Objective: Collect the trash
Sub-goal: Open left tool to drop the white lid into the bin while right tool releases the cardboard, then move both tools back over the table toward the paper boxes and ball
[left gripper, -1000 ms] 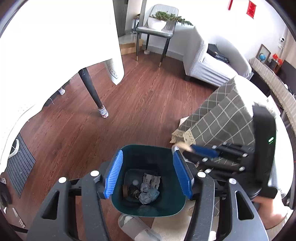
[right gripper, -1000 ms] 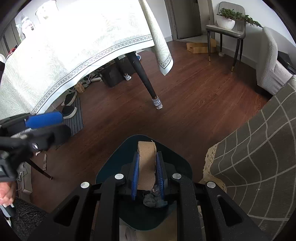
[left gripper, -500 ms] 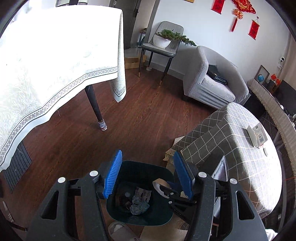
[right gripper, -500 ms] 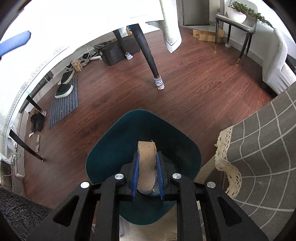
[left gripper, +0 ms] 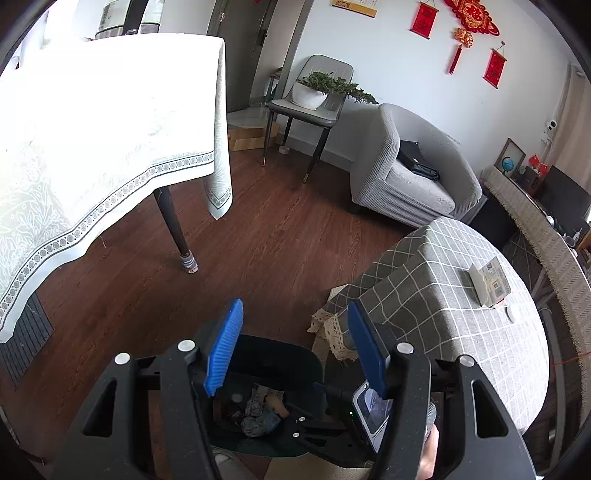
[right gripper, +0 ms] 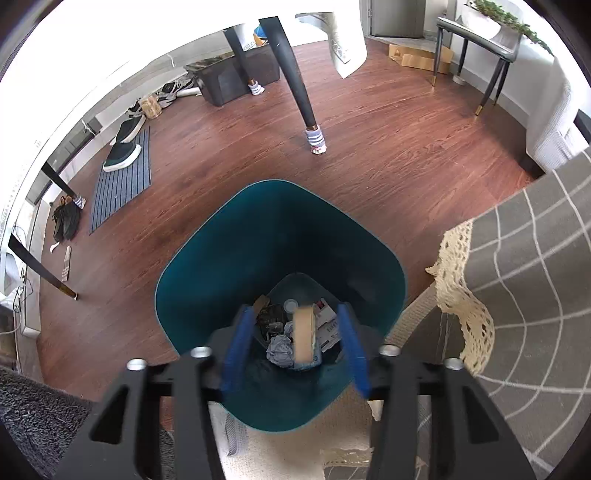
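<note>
A dark wood floor (left gripper: 280,236) ran beneath a table draped in a white patterned cloth (left gripper: 92,140); a grey armchair (left gripper: 413,173) stood by the white wall (left gripper: 399,62), red hangings (left gripper: 469,18) above, daylight bright

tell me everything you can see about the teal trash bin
The trash bin is dark teal, looks like smooth plastic, has a rounded-square rim, tapers toward its base and has no lid. It stands upright on the wood floor beside the checked cloth. Inside lie crumpled paper, a printed wrapper and small scraps. The right gripper is over it, jaws opening, a brown roll loose between them.
</note>
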{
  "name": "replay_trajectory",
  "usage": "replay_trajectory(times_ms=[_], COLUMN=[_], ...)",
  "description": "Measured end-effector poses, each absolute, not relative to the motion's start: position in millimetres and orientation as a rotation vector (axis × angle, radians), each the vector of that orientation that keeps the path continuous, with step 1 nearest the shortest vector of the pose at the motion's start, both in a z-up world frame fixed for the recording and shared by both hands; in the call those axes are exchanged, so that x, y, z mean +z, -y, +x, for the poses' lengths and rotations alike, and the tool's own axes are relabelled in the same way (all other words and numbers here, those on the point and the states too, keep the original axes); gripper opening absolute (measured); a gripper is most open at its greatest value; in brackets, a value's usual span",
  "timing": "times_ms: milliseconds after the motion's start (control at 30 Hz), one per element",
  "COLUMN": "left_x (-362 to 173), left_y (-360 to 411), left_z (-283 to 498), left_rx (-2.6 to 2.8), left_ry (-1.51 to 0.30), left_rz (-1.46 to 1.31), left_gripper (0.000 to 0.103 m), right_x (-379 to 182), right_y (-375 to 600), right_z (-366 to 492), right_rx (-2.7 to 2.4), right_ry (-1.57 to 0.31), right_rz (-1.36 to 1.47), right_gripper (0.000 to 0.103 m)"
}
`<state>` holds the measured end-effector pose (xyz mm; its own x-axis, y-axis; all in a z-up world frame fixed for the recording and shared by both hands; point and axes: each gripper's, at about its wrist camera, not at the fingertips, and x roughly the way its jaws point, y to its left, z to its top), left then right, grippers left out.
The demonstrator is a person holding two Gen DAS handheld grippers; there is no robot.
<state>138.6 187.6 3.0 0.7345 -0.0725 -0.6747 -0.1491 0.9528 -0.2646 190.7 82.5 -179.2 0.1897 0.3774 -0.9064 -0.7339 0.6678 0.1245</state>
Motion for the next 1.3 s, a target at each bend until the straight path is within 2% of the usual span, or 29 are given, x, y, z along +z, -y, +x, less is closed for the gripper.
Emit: replay_trajectory(times_ms=[533,1300], left_x=[48,60], left_y=[-141,-57], left_z=[130,152], left_rx=[-0.013,-0.056], left_ry=[-0.512,-0.438], left_rz=[-0.270,-0.249], left_gripper=[0.068,0.073], right_x=[-118,-13], right_y=[-46,71], right_z=[175,173], right_rx=[0.893,0.790], right_ry=[-1.005,-0.708], right_rz=[-0.292,-0.173], right_gripper=[0.052,0.055])
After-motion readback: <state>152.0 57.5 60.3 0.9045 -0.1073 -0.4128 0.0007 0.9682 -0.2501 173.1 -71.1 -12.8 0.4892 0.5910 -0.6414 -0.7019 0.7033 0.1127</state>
